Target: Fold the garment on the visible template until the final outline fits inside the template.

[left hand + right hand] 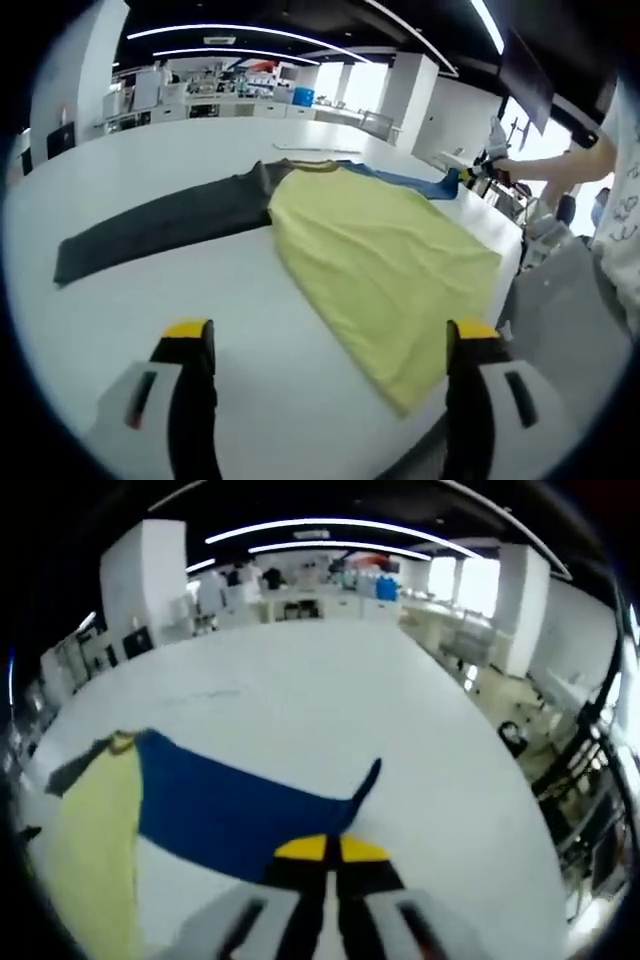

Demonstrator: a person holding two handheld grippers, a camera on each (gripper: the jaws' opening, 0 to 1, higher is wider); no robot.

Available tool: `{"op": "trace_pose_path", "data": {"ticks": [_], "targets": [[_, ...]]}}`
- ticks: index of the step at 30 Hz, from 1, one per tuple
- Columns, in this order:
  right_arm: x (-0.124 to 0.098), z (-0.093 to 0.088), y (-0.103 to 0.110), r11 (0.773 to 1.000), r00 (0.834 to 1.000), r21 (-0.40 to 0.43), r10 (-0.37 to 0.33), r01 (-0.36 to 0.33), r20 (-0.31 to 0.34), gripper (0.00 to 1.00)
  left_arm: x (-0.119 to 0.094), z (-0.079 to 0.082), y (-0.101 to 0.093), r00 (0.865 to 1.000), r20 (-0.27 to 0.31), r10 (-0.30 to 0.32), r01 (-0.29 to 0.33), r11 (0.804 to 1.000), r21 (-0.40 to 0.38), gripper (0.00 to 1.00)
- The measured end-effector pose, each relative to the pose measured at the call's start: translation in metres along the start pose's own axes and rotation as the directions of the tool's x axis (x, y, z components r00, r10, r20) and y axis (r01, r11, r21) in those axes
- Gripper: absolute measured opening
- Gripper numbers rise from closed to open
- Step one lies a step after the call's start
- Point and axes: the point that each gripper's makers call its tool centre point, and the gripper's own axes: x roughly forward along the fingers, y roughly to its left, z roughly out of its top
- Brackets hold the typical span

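Observation:
A shirt with a yellow body lies flat on the white table. Its grey sleeve stretches out to the left, and its blue sleeve runs to the far right. My left gripper hangs open above the table at the shirt's near hem, with nothing between its jaws. In the right gripper view the blue sleeve runs from the yellow body to my right gripper, whose jaws are pressed together on the sleeve's end. The right gripper also appears at that sleeve's tip, held by a person's hand.
A person's arm and patterned clothing are at the right by the table's edge. Counters with equipment line the far wall. Bare white table stretches beyond the sleeve.

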Motion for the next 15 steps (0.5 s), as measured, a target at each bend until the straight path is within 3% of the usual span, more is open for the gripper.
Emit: {"op": "trace_pose_path", "data": {"ticks": [2,4,5,6,7,10,11,14,15], "targets": [[0.003,0.011,0.015,0.999,0.999,0.016,0.048,-0.048,0.021,0.0,0.0,0.003,0.001,1.0,0.021,0.002,-0.002,1.0,-0.008,0.93],[0.012,0.024,0.024,0.996,0.996,-0.023,0.088,-0.088,0.029,0.0,0.0,0.005,0.001,1.0,0.031,-0.003,0.003,1.0,-0.006,0.93],[0.005,0.027,0.047,0.992,0.992,-0.047,0.119,-0.117,0.034,0.0,0.0,0.006,0.001,0.999,0.035,-0.002,0.002,1.0,-0.001,0.93],[0.005,0.03,0.058,0.989,0.99,-0.06,0.14,-0.137,0.036,0.0,0.0,0.006,0.001,0.999,0.036,-0.003,0.003,1.0,-0.001,0.93],[0.0,0.032,0.079,0.984,0.985,-0.069,0.168,-0.165,0.041,0.0,0.0,0.007,0.001,0.999,0.042,-0.005,0.005,1.0,-0.003,0.93],[0.004,0.043,0.105,0.967,0.97,-0.103,0.239,-0.233,0.049,0.0,-0.002,0.009,0.001,0.998,0.055,-0.006,0.006,1.0,-0.004,0.93],[0.0,0.045,0.125,0.956,0.96,-0.116,0.275,-0.268,0.052,0.0,-0.003,0.009,0.001,0.998,0.057,-0.006,0.006,1.0,-0.003,0.93],[-0.005,0.052,0.158,0.938,0.942,-0.127,0.331,-0.322,0.058,0.0,-0.004,0.011,0.0,0.998,0.062,0.002,-0.002,1.0,-0.003,0.92],[-0.001,0.054,0.16,0.932,0.936,-0.133,0.347,-0.337,0.057,0.0,-0.004,0.011,0.0,0.998,0.066,0.006,-0.006,1.0,-0.005,0.92]]}}
